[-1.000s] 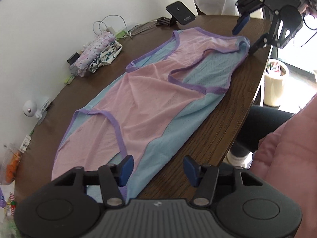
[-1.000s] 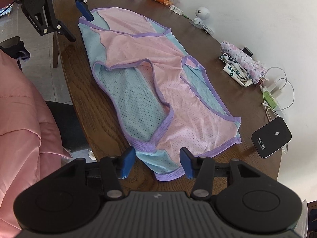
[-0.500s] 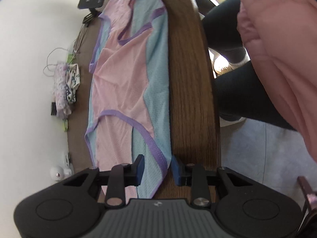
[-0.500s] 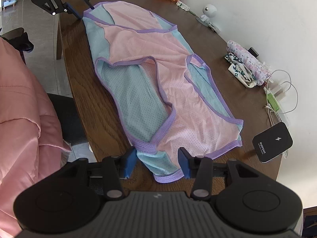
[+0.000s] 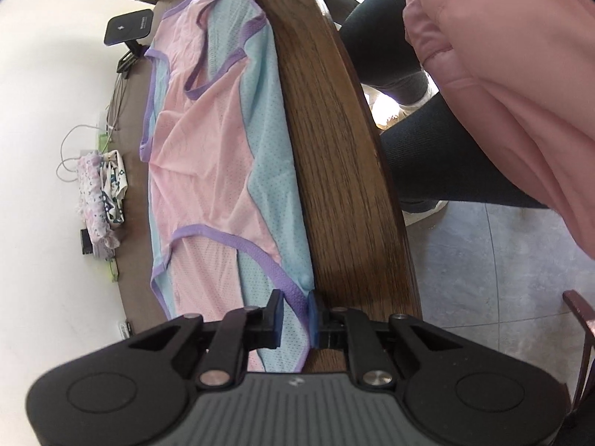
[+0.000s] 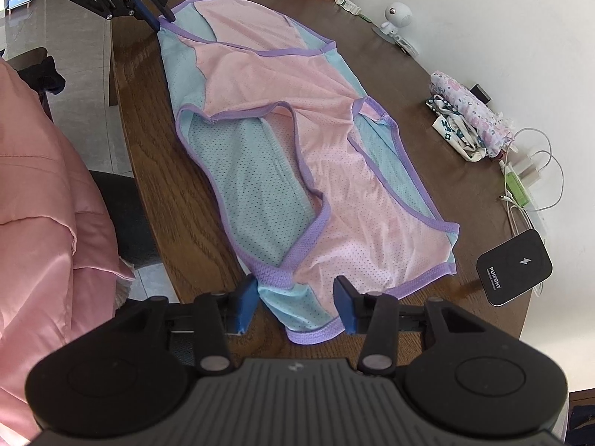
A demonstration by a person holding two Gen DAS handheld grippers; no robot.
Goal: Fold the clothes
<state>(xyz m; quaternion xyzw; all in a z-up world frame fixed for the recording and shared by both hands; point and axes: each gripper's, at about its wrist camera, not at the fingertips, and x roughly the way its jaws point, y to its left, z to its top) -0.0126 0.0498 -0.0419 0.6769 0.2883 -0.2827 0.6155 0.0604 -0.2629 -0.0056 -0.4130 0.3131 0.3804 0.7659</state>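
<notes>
A pink and blue garment (image 6: 282,141) lies flat on a wooden table (image 6: 148,171). The left gripper (image 5: 295,314), angled downward, is clamped on its purple-trimmed corner; the right gripper (image 6: 293,306), also tilted down, has just been closing, jaws straddling the near hem without pinching it.

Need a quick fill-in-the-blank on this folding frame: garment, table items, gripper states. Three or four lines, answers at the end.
1. The pink and blue mesh garment lies flat on a ____ table.
2. The left gripper is ____ on the garment's purple-trimmed hem.
3. The right gripper has just been closing; its jaws straddle the shoulder strap but are still ____.
4. The black wireless charger sits near the table's edge, on the side of the ____ gripper.

Answers: wooden; shut; open; right
</notes>
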